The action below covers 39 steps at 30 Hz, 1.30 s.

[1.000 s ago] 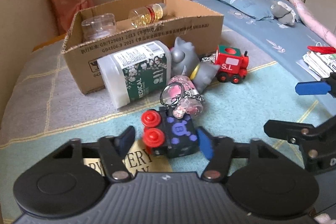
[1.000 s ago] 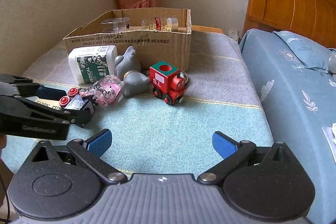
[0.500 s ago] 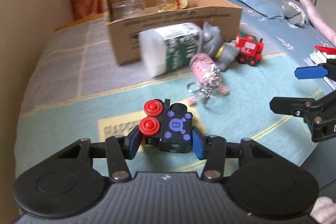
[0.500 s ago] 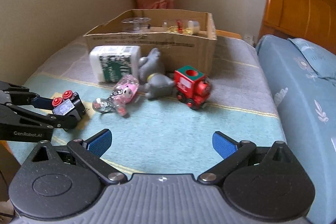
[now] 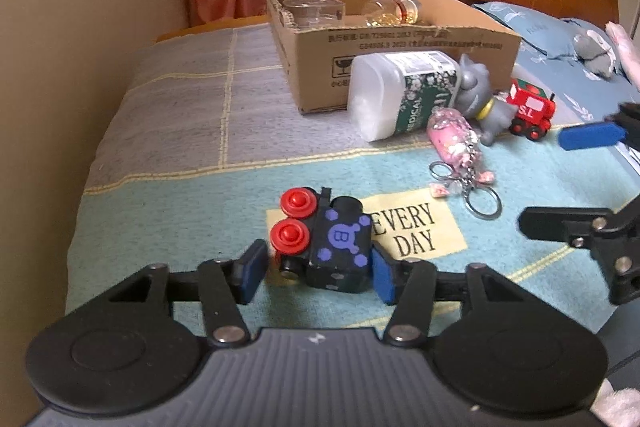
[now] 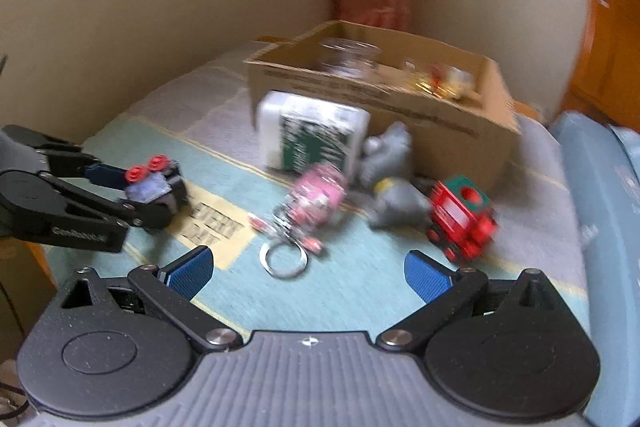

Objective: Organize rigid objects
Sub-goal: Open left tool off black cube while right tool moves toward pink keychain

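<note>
We are clamping our left gripper (image 5: 316, 269) on the black toy train (image 5: 328, 239) near the blanket's (image 5: 180, 131) front edge, while our right gripper (image 6: 308, 273) is hanging apart.

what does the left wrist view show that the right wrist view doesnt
Only the left wrist view shows the purple B pattern on the black toy train up close, the readable EVERY DAY patch, and the blue pillow.

Only the right wrist view shows the right claw open with nothing in it, and the left claw from the side.

Both show the cardboard box, white bottle, pink keychain, grey figure and red train.
</note>
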{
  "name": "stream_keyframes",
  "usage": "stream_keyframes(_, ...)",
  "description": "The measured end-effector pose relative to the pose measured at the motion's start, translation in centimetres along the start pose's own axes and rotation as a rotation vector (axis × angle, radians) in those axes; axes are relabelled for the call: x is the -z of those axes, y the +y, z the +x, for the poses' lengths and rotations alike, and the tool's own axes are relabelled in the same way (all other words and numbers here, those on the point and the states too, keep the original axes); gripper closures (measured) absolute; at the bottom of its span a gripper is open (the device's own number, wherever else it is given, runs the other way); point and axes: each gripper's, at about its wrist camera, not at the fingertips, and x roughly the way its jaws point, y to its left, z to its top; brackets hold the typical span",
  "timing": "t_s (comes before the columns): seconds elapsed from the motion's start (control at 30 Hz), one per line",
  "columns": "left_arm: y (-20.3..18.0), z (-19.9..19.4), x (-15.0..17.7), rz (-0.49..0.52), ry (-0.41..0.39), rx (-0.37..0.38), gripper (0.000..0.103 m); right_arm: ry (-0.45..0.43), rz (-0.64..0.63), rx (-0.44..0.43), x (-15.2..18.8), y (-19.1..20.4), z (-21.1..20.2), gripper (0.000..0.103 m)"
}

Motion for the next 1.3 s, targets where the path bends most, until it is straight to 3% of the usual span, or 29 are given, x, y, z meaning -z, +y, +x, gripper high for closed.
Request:
stream_keyframes(0.1, 0.5, 0.0, 0.0, -0.023, -0.010, -0.005, 0.022, 0.000, -0.070, -0.030, -1.3, 0.3, 1.4, 0.000)
stream_keyframes(0.4, 1.6, -0.8, -0.6, -0.049, -0.026, -0.008, 0.006, 0.041, -0.240, -0.084, -3.8, 0.7, 5.2, 0.000)
stream_keyframes(0.77, 1.8, -1.4, -0.9, -0.036, -0.044, -0.010, 0.005, 0.105, -0.367, -0.128, -3.9, 1.6, 6.5, 0.000)
stream_keyframes(1.03, 2.0, -1.6, -0.8, -0.033, -0.047, -0.011, 0.005, 0.210, -0.377, -0.253, -2.0, 2.5, 4.0, 0.000)
stream_keyframes(1.2, 1.9, -1.8, -0.7, -0.029, -0.049, -0.011, 0.005, 0.146, -0.333, -0.190, -2.9, 1.6, 3.9, 0.001)
stream_keyframes(1.3, 1.8, -1.9, -0.7, -0.032, -0.050, -0.012, 0.005, 0.131, -0.312, -0.194, -3.6, 1.0, 4.7, 0.010)
